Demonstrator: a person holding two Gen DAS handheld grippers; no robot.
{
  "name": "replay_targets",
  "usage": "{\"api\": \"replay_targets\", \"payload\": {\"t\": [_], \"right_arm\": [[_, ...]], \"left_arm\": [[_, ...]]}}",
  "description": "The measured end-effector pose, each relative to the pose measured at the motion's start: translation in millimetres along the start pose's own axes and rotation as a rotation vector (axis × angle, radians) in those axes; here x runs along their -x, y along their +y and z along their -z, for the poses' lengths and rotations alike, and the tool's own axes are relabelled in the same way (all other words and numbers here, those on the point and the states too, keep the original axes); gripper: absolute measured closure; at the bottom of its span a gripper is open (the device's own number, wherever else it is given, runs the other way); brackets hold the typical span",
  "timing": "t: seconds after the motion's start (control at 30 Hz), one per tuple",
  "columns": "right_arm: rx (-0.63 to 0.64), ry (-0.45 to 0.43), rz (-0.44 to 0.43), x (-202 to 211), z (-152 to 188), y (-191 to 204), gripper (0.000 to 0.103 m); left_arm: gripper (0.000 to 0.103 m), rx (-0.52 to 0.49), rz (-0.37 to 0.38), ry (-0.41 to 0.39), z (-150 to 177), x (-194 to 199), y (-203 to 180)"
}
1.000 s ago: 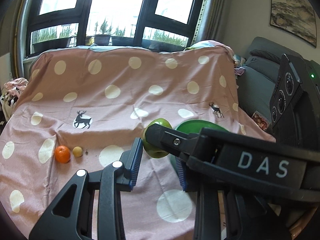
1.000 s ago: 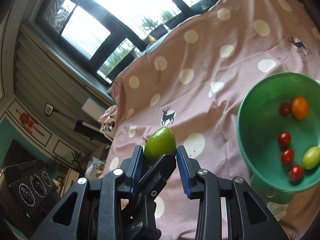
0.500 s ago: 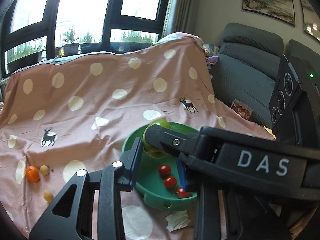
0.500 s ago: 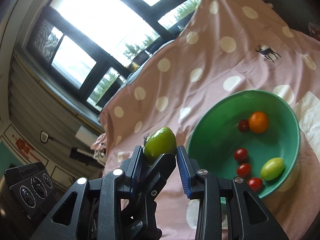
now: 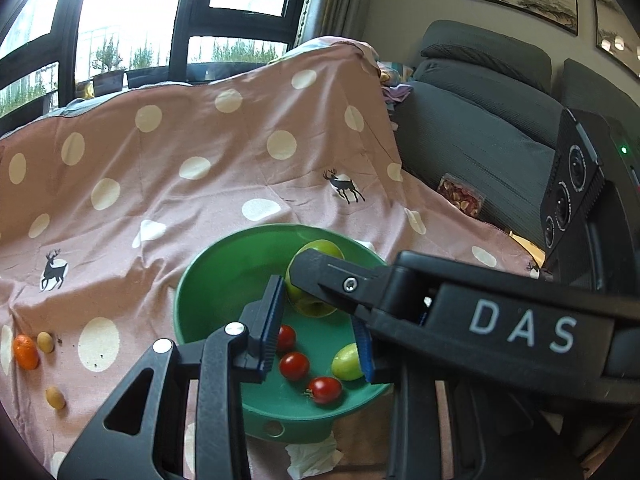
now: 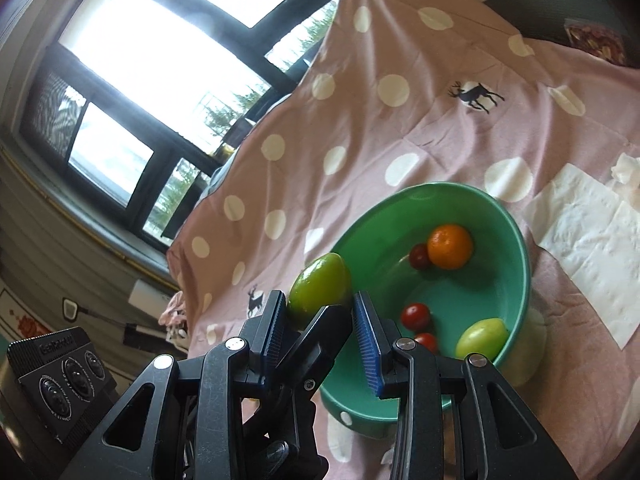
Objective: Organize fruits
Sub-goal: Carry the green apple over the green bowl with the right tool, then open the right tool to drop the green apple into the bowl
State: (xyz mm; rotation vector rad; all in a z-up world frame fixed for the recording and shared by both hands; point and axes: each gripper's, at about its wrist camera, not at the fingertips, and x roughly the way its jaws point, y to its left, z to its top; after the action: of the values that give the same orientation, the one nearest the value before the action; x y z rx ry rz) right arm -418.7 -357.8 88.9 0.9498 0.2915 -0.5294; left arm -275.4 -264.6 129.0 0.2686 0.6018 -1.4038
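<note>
The right gripper (image 6: pixel 320 299) pinches the green fruit (image 6: pixel 319 293) between its blue pad tips, over the near edge of the green bowl (image 6: pixel 516 240). The left gripper (image 5: pixel 318 308) crosses it at the fruit. Its right pad is partly hidden, so whether it also grips cannot be told. The right gripper's black finger covers much of the fruit in the left wrist view.

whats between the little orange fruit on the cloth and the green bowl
Left wrist view: a small yellowish fruit beside the orange fruit, then cloth up to the green bowl.
</note>
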Motion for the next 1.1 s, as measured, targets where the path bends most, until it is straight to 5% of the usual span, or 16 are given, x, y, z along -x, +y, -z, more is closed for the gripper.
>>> {"api": "replay_targets", "payload": {"t": [1.1], "right_arm": [[-0.092,0.123,0.269,-27,-2,-36,0.064]], "left_arm": [[0.070,0.113,0.090,0.215,21,-56,12]]}}
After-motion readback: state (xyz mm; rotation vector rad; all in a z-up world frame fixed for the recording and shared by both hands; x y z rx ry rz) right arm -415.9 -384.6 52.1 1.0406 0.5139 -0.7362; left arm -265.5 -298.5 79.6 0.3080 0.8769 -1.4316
